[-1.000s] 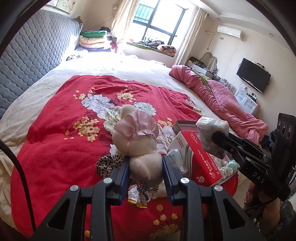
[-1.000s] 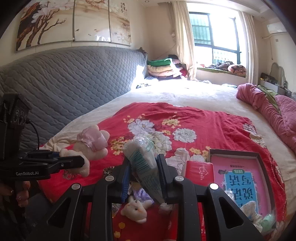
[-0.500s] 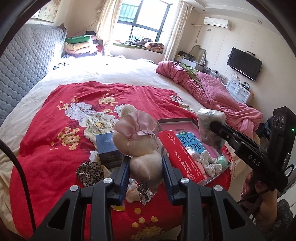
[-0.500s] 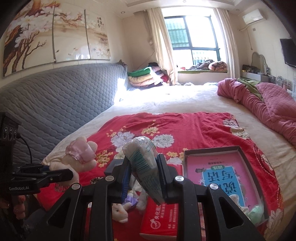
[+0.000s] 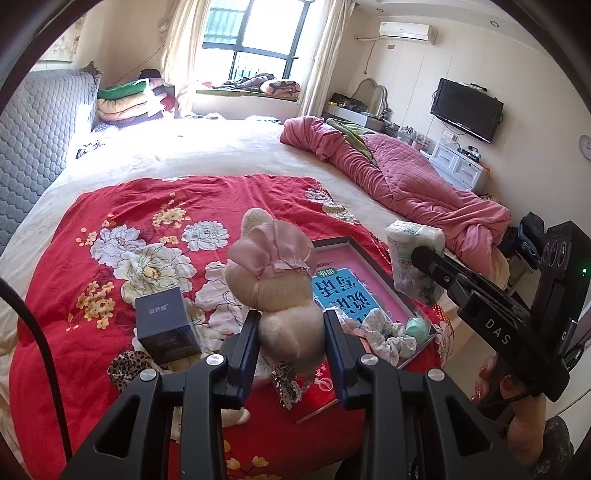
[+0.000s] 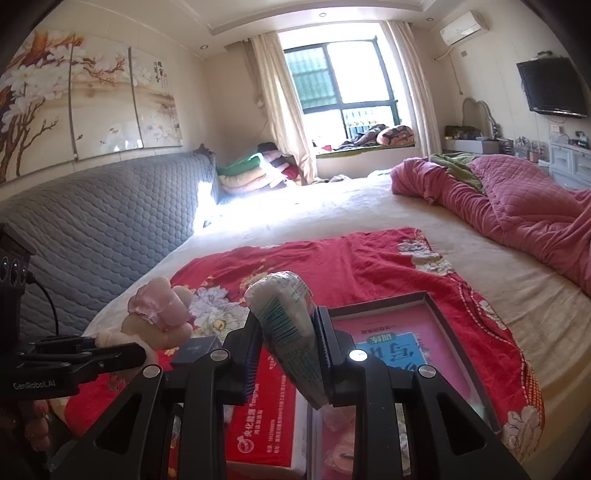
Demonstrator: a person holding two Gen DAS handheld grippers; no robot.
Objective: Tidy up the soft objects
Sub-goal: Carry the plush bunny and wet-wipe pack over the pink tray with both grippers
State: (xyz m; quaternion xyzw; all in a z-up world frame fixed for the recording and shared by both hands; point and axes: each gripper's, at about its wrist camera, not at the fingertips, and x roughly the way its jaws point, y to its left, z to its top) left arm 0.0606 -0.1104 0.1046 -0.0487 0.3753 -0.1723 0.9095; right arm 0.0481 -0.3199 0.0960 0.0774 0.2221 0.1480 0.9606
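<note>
On the bed (image 5: 229, 147), the blanket (image 5: 122, 206) carries a tray (image 5: 334, 242); a box (image 5: 164, 323) stands to its left.

I am looking into a lived-in bedroom of a home, and the wide bed (image 6: 369, 206) with its cream sheet tells me so. A grey quilted headboard (image 6: 99, 236) runs along the bed's head, with a panelled blossom painting (image 6: 85, 103) on the wall above it. At the bed's far side stands a curtained window (image 6: 343, 74), folded blankets (image 6: 251, 170) stacked in the corner beside it. A red floral blanket (image 5: 122, 236) covers the near part of the bed, and a rumpled pink quilt (image 5: 399, 181) lies along its foot edge. Beyond the foot, a television (image 5: 466, 109) hangs on the wall over white drawers (image 5: 458, 166), with an air conditioner (image 5: 406, 31) mounted high up.
</note>
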